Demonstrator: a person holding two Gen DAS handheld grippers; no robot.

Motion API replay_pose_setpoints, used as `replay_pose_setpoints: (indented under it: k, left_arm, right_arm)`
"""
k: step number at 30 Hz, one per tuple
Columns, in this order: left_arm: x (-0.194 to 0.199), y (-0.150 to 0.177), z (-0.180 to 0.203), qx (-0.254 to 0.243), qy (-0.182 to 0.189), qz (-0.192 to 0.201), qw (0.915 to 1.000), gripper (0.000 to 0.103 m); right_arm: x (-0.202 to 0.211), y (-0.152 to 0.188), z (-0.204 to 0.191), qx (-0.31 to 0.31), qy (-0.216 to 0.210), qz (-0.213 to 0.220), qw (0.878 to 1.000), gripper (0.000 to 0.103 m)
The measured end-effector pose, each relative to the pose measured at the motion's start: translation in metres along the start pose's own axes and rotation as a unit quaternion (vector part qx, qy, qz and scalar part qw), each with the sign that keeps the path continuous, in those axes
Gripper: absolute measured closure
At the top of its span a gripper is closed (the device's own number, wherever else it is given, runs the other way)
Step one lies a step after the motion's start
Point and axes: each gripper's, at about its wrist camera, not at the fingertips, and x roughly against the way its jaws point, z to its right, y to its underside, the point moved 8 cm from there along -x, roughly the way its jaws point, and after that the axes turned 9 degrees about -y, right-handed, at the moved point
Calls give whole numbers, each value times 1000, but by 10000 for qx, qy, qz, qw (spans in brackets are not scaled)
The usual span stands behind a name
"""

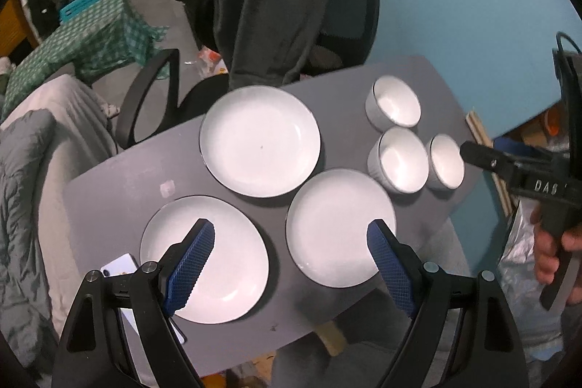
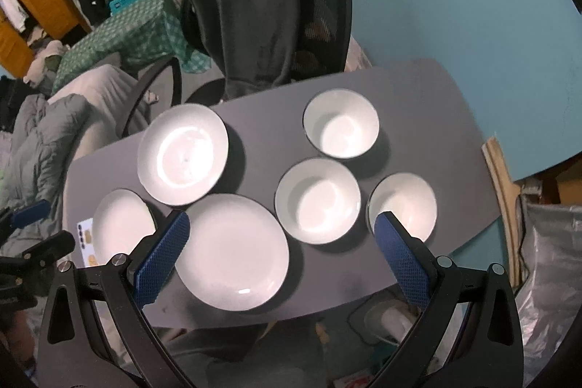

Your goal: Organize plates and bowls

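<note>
Hovering above the counter (image 2: 418, 104), left gripper (image 1: 291, 264) and right gripper (image 2: 280, 250) both gape apart; three plates (image 1: 260, 140) and three bowls (image 2: 342, 122) lie separate.

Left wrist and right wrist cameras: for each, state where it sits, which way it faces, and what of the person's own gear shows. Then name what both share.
Left wrist: on the left gripper, above the grey table, facing down at plates; the right gripper and hand show.
Right wrist: on the right gripper, facing down at bowls; the left gripper's tip appears.
Shared: three plates, three bowls, draped chair.
</note>
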Motion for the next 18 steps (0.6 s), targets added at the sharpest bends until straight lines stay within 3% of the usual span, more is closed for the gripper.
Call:
replay_pose_setpoints:
  k: [6, 11, 18]
  left_arm:
    - [-40, 17, 7, -299, 287, -339, 9986, 16]
    - [-71, 27, 14, -333, 482, -639, 9962, 16]
    - [-99, 25, 18, -704, 462, -479, 9953, 16]
  right_arm:
    - [-27, 21, 12, -220, 15, -130, 9997, 2]
    - [-42, 44, 20, -571, -231, -266, 9977, 2]
    - [-68, 77, 30, -966, -459, -523, 9929, 8]
